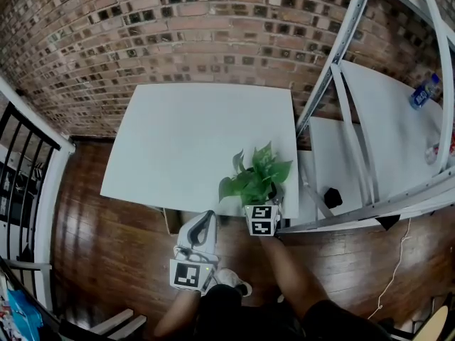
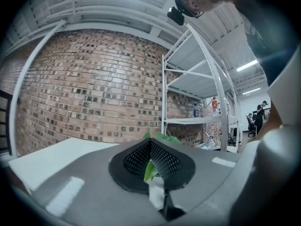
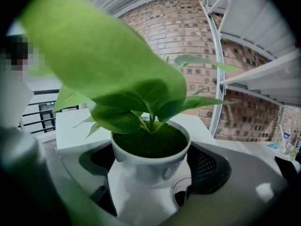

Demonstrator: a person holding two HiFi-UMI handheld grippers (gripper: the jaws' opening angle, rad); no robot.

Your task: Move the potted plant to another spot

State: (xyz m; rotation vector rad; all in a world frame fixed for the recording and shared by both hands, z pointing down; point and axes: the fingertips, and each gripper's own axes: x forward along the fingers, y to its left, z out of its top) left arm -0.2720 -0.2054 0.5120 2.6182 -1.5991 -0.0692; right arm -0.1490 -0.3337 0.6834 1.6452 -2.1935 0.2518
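The potted plant (image 1: pixel 256 176), broad green leaves in a white pot (image 3: pixel 150 161), is at the near right edge of the white table (image 1: pixel 178 133). My right gripper (image 1: pixel 260 203) reaches in from the near side. In the right gripper view its black pads (image 3: pixel 209 171) lie against the two sides of the pot, so the right gripper (image 3: pixel 153 168) is shut on it. My left gripper (image 1: pixel 206 220) hangs below the table's near edge, left of the plant, shut with nothing in it. In the left gripper view, a green leaf (image 2: pixel 162 138) shows past that gripper's (image 2: pixel 151 161) jaws.
White metal shelving (image 1: pixel 355 105) stands right beside the table and bears a bottle (image 1: pixel 424 91) and a small black object (image 1: pixel 332 197). A brick wall (image 1: pixel 178 20) runs behind. A black railing (image 1: pixel 21 162) borders the left. The floor is dark wood (image 1: pixel 106 261).
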